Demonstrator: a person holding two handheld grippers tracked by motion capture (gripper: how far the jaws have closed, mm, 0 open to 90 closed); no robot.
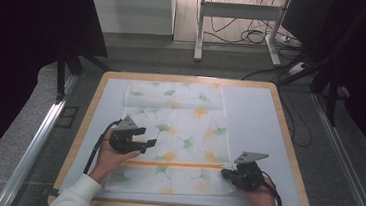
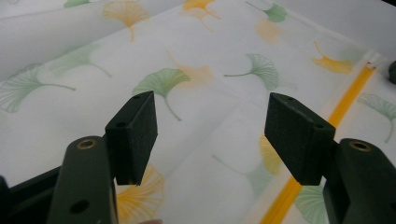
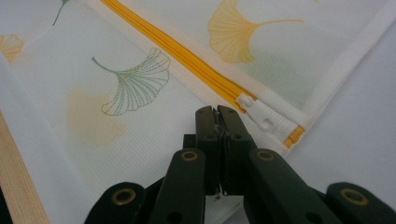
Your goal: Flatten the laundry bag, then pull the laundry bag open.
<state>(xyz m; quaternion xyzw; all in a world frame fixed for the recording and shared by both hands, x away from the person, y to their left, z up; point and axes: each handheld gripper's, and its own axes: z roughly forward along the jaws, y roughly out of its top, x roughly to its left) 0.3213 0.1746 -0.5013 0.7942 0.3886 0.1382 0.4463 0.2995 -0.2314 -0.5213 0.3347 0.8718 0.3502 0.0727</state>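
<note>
A white mesh bag (image 1: 179,128) printed with green and orange ginkgo leaves lies flat on the table, an orange zipper (image 1: 175,165) running across its near part. My left gripper (image 1: 147,141) hovers over the bag's left side, a little beyond the zipper. In the left gripper view it (image 2: 212,135) stands open with nothing between the pads, and the zipper (image 2: 348,100) runs off to the right. My right gripper (image 1: 225,173) sits at the zipper's right end. Its jaws (image 3: 216,114) are shut on a thin metal pull beside the white slider (image 3: 256,111).
The bag rests on a white mat (image 1: 255,119) covering a wooden-rimmed table (image 1: 288,142). Bare mat lies right of the bag. Beyond the table are grey floor, a white stand's legs (image 1: 199,34) and loose cables (image 1: 257,36).
</note>
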